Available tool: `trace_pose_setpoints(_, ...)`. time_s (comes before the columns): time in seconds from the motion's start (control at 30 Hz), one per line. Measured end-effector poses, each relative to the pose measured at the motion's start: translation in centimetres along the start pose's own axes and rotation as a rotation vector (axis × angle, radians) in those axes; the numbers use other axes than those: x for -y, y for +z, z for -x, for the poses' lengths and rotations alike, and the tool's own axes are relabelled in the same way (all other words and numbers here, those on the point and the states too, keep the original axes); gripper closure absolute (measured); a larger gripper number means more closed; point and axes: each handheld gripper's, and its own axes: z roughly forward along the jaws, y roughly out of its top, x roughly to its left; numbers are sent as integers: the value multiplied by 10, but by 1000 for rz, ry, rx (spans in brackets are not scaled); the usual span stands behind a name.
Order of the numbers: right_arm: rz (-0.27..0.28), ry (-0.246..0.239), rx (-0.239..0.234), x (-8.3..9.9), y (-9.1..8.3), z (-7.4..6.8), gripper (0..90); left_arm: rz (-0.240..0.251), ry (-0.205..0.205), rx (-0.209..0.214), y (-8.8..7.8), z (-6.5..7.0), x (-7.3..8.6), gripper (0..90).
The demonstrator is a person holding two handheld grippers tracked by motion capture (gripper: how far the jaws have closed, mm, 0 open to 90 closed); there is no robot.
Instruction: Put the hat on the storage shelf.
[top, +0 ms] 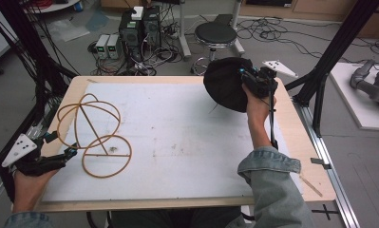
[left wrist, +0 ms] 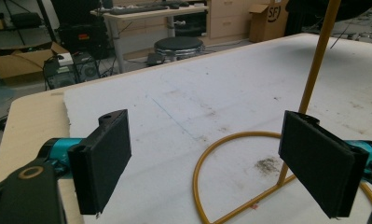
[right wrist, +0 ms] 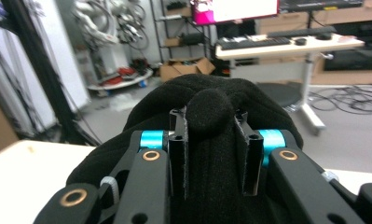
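From up high, there's a wooden table [top: 291, 128] with a white sheet [top: 177, 137] on it, and computer boxes [top: 139, 28] and a stool [top: 215, 34] on the floor behind. The right gripper [top: 248, 78] is lifted over the far right corner, pinching a black hat [top: 225, 83]. The left gripper [top: 72, 151] sits low at the left edge beside a yellow wire frame [top: 94, 135]. In the left gripper view the jaws are spread wide, with the frame's ring [left wrist: 230, 154] between them, untouched. In the right gripper view the pads [right wrist: 178, 154] squeeze a fold of the hat [right wrist: 211, 112], desks behind.
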Motion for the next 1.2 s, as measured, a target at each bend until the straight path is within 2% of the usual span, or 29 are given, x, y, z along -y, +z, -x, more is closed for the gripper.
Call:
trace_pose_setpoints(0.3, 38, -35, -118, -28, -4, -41, 725, 2, -7, -6, -1, -2, 1, 172)
trace_pose_setpoints(0.53, 49, -16, -208, -43, -3, -71, 725, 11, -10, -11, -3, -3, 0, 172)
trace_pose_setpoints(0.63, 55, -23, -236, -47, -2, -82, 725, 14, -8, -16, -4, -4, 0, 172)
trace_pose_setpoints(0.97, 57, 1, -355, -53, 1, -117, 725, 12, -10, -20, -5, -5, 1, 173)
trace_pose_setpoints(1.07, 57, -10, -391, -54, 0, -129, 725, 13, -10, -20, -4, -4, 1, 173)
trace_pose_setpoints(1.1, 57, -10, -391, -54, 0, -129, 725, 13, -10, -20, -4, -4, 1, 173)
trace_pose_setpoints(1.13, 55, -17, -409, -55, 0, -138, 725, 13, -10, -20, -4, -4, 1, 173)
trace_pose_setpoints(1.2, 54, -2, -442, -56, 1, -145, 725, 13, -9, -18, -4, -4, 0, 173)
